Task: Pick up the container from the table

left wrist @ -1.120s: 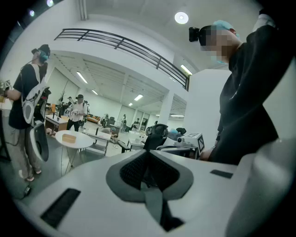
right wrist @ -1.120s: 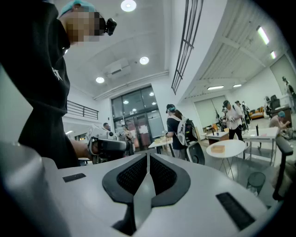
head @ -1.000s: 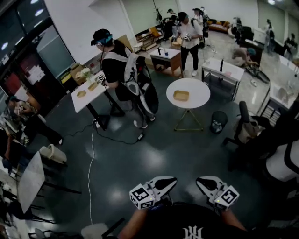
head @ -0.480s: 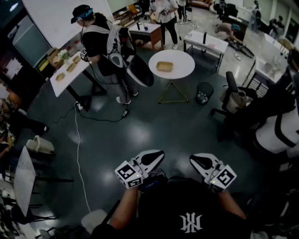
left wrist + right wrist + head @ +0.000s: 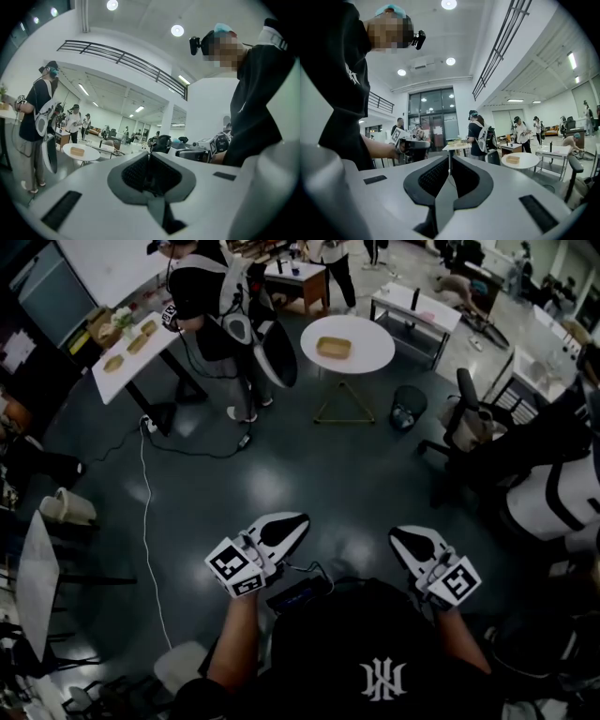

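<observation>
The container (image 5: 334, 347) is a shallow tan tray lying on a round white table (image 5: 375, 354) far ahead across the dark floor. It also shows small in the left gripper view, the container (image 5: 77, 151) at mid left, and in the right gripper view, the container (image 5: 513, 159) at the right. My left gripper (image 5: 298, 521) and right gripper (image 5: 397, 535) are held level in front of my body, far short of the table. Both are shut with nothing between the jaws, as the left gripper (image 5: 149, 157) and right gripper (image 5: 450, 161) show in their own views.
A person with a backpack (image 5: 211, 296) stands at a long white table (image 5: 117, 381) at the upper left. A black bin (image 5: 403, 415) and an office chair (image 5: 469, 418) flank the round table. A white cable (image 5: 145, 521) runs along the floor at left. More people and desks are beyond.
The round table and the people have slid up towards the top of the head view. My left gripper has shifted left and up in the picture; both stay shut.
</observation>
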Motion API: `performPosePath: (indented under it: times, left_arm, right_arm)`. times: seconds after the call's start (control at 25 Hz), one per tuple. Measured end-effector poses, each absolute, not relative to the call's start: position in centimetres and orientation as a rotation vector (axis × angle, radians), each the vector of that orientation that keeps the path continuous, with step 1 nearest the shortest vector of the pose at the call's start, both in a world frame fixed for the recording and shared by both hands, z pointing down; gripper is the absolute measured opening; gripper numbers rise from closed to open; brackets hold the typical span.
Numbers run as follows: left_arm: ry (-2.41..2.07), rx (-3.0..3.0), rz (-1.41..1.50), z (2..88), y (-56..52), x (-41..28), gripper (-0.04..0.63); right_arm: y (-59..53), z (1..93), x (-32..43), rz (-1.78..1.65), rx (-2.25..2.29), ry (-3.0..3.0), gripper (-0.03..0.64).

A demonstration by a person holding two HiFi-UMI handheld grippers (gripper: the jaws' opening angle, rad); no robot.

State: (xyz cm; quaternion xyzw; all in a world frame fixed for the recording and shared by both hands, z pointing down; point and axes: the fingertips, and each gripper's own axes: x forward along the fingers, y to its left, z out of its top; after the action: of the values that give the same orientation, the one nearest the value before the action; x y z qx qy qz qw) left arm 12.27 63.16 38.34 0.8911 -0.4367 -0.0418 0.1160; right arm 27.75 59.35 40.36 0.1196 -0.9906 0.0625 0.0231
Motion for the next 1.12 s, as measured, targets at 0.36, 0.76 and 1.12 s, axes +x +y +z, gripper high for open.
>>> performPosePath:
  times: [0.36,0.76,1.12]
  left_arm:
    - [-1.270,2.590,-0.136,39.1,65.2,10.5,0.006]
    - [-1.261,2.569,-0.124,40.4,66.2,8.9,0.005]
    - [-1.158,2.613,-0.137,40.3,65.9,10.3,0.005]
  right_arm:
    - [59.8,39.6,24.4,0.177,0.356,-3.071,0.046]
    - [60.8,40.4,23.1,0.193,0.340,-3.039,0.046]
    - [60.9,39.8,23.7,0.169,0.359,-3.038,0.046]
